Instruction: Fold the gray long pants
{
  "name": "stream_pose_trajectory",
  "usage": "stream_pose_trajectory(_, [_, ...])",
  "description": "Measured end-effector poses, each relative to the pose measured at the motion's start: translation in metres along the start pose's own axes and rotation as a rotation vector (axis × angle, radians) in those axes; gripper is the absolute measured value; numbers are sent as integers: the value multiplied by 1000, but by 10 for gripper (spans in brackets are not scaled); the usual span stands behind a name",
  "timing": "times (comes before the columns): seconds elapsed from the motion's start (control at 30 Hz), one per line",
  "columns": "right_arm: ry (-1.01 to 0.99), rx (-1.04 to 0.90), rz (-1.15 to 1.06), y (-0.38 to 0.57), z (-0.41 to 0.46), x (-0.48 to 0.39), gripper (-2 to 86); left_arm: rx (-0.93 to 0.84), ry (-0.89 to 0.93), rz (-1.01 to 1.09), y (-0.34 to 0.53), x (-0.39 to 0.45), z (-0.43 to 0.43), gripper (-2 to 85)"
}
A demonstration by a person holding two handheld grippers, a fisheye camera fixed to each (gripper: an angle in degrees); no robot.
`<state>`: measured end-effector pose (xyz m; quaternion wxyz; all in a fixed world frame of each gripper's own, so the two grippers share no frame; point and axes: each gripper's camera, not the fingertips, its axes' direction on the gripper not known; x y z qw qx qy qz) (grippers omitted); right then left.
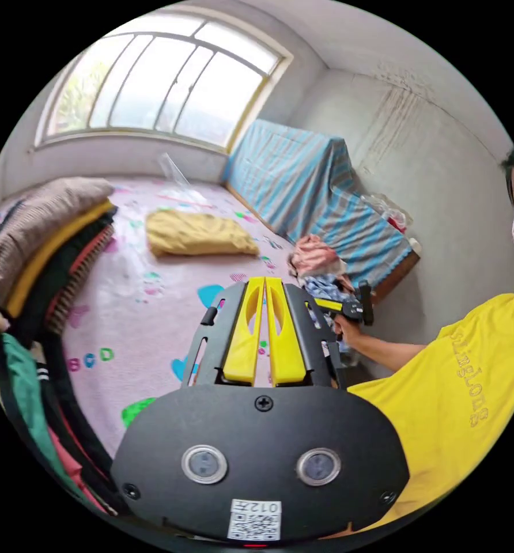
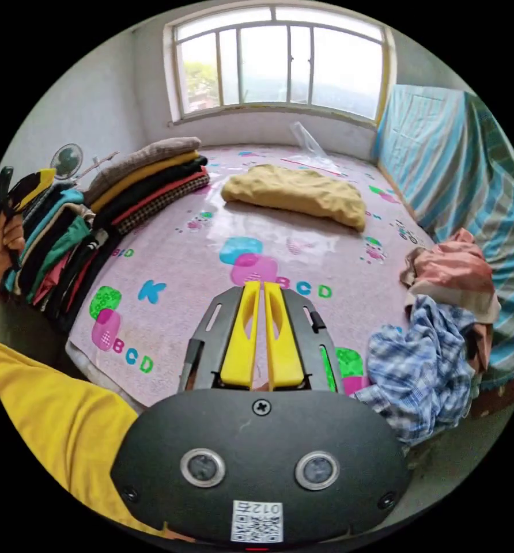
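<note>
My left gripper [image 1: 265, 280] hangs shut and empty above the pink printed mat [image 1: 142, 322] on the bed. My right gripper [image 2: 261, 285] is also shut with nothing between its yellow jaws, over the mat's near edge [image 2: 193, 271]. A hand holds the right gripper [image 1: 355, 305] near a loose heap of clothes [image 1: 317, 262]. That heap [image 2: 441, 322] has a blue plaid piece and a salmon piece on top. A hand holds the left gripper [image 2: 15, 193] up beside the folded stack [image 2: 124, 184]. A yellow garment [image 2: 297, 193] lies bunched mid-mat.
A tall stack of folded clothes [image 1: 44, 247] lines one side of the bed. A blue striped cover [image 2: 458, 161] drapes furniture on the other side. A clear plastic bag [image 2: 309, 144] lies under the window. A small fan [image 2: 67, 161] stands behind the stack. A person in a yellow shirt [image 1: 458, 391] stands at the bed's edge.
</note>
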<state>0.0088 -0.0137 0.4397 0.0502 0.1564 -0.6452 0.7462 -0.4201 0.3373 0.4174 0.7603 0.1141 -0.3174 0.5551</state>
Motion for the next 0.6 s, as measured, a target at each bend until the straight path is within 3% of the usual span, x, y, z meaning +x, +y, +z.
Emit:
stream_pose_trajectory(0.13, [259, -151, 338, 62, -41, 187, 131, -217, 158, -43, 66, 3, 147, 8])
stream_pose_trajectory(0.27, [237, -335, 487, 99, -41, 296, 139, -403, 265, -78, 129, 3, 266, 17])
stream_pose_trajectory(0.33, [118, -405, 511, 110, -34, 333, 91, -505, 308, -125, 171, -3, 334, 35])
stream_pose_trajectory(0.47, [-93, -352, 511, 102, -41, 350, 38, -603, 350, -214, 234, -25, 416, 73])
stream_pose_trajectory(0.6, [-554, -222, 413, 74, -62, 341, 25, -666, 422, -369, 311, -73, 489, 114])
